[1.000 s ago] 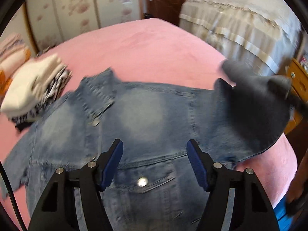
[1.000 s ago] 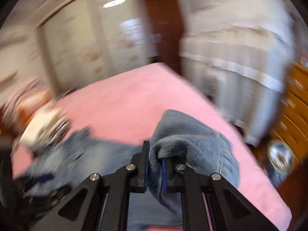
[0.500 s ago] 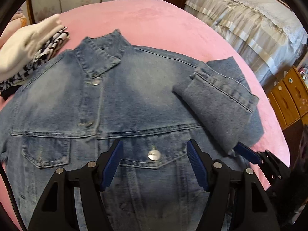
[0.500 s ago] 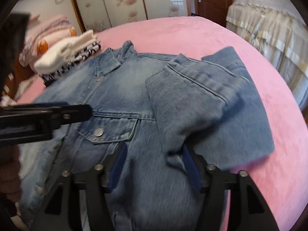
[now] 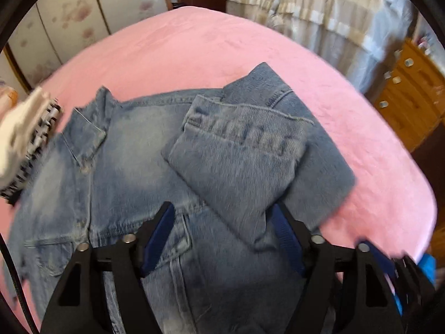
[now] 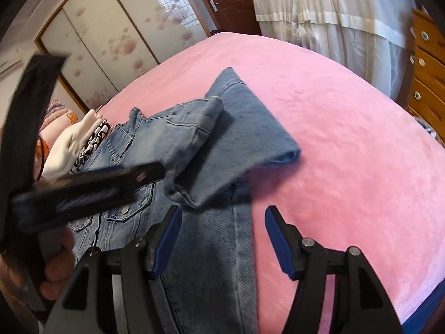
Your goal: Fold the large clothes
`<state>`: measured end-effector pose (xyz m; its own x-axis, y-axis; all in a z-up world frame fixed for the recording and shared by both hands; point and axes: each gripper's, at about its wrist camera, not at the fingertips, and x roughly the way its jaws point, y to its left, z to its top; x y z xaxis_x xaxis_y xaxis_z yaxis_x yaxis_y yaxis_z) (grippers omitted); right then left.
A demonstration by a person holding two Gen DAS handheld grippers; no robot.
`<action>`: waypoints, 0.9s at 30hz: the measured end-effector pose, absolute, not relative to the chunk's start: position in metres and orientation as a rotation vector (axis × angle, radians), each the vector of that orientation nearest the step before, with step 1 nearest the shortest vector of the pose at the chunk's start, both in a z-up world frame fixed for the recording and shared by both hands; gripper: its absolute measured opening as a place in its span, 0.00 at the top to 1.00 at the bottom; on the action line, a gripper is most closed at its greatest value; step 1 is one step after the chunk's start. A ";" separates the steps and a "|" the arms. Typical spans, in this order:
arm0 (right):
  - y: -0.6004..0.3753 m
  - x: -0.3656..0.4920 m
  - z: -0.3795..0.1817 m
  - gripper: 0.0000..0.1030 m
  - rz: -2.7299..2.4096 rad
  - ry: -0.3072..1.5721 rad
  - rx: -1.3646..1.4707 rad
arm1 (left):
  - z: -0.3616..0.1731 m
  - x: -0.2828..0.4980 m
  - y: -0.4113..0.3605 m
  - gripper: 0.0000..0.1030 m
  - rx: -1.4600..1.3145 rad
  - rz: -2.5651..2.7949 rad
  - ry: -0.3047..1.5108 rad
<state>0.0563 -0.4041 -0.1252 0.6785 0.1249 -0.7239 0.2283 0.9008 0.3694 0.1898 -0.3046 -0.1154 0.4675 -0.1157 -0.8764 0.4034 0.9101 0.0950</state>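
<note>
A blue denim jacket point(image 5: 133, 150) lies front up on the pink bed point(image 5: 211, 44), collar to the far left. Its right sleeve point(image 5: 239, 161) is folded across the chest. My left gripper point(image 5: 222, 217) is open and empty, low over the folded sleeve's near end. My right gripper point(image 6: 222, 217) is open and empty over the jacket's right edge point(image 6: 222, 250) and bare pink cover. The sleeve also shows in the right wrist view point(image 6: 222, 139). The left gripper shows blurred at the left of the right wrist view point(image 6: 83, 186).
A stack of folded clothes point(image 5: 25, 136) sits at the far left by the collar. A wooden dresser point(image 5: 411, 94) stands right of the bed. A draped bed point(image 5: 319, 11) and sliding wardrobe doors point(image 6: 116, 36) lie beyond.
My right gripper laid the sleeve across the jacket, opened and drew back to the jacket's right edge. My left gripper shifted right, over the folded sleeve.
</note>
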 end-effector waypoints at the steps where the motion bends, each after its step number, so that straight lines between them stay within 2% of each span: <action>1: -0.404 0.056 -0.127 0.39 -0.059 0.835 0.457 | -0.117 0.193 -0.312 0.27 0.319 -0.305 1.040; 5: -0.404 0.053 -0.130 0.39 -0.073 0.848 0.436 | -0.131 0.210 -0.329 0.27 0.372 -0.249 1.090; 6: -0.405 0.052 -0.131 0.39 -0.078 0.851 0.434 | -0.133 0.213 -0.328 0.36 0.368 -0.253 1.100; 7: -0.406 0.052 -0.131 0.39 -0.078 0.851 0.437 | -0.133 0.216 -0.326 0.52 0.352 -0.266 1.104; 8: -0.407 0.051 -0.131 0.39 -0.079 0.852 0.442 | -0.131 0.220 -0.320 0.90 0.313 -0.300 1.119; 10: -0.409 0.049 -0.131 0.39 -0.082 0.848 0.452 | -0.123 0.230 -0.301 0.90 0.228 -0.325 1.141; 16: -0.406 0.047 -0.127 0.39 -0.070 0.840 0.449 | -0.073 0.238 -0.213 0.91 0.073 -0.308 0.997; 19: -0.400 0.049 -0.126 0.39 -0.054 0.846 0.431 | -0.074 0.238 -0.155 0.88 0.027 -0.258 0.974; 21: -0.394 0.051 -0.126 0.39 -0.046 0.853 0.420 | -0.089 0.238 -0.124 0.68 -0.008 -0.237 1.031; 26: -0.384 0.059 -0.130 0.39 -0.024 0.878 0.427 | -0.133 0.226 -0.049 0.64 -0.195 -0.192 1.181; 27: -0.383 0.060 -0.131 0.39 -0.022 0.882 0.426 | -0.136 0.222 -0.036 0.60 -0.240 -0.193 1.184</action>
<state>0.0604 -0.3831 -0.1309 0.6412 0.1547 -0.7516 0.1914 0.9163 0.3519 0.2218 -0.0363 -0.1364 0.3662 -0.2733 -0.8895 0.0228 0.9582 -0.2851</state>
